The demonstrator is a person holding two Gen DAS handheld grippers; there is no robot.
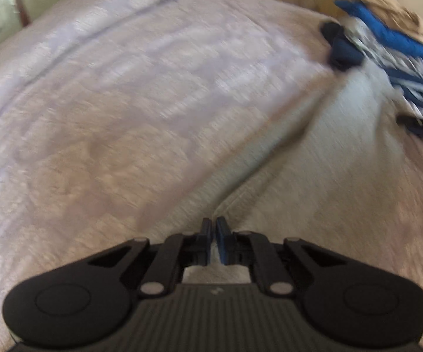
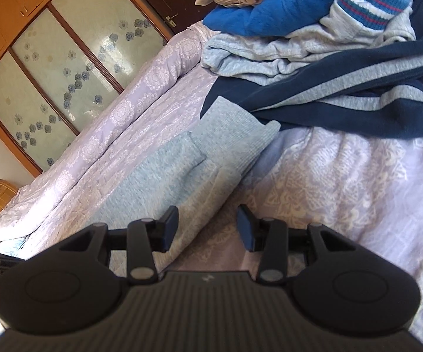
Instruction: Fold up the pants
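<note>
Grey pants (image 2: 182,173) lie flat on the bed (image 2: 343,176). Left gripper (image 1: 213,228) has its jaws together at the waist edge; right gripper (image 2: 207,226), jaws apart, must next pinch the leg.

The pants (image 2: 182,164) are pale grey-blue knit with a ribbed cuff, one leg stretched flat across the lilac patterned bed (image 2: 343,182). The cuff end lies toward the bed's far edge, its tip tucked just under a heap of other clothes (image 2: 328,58).
</note>
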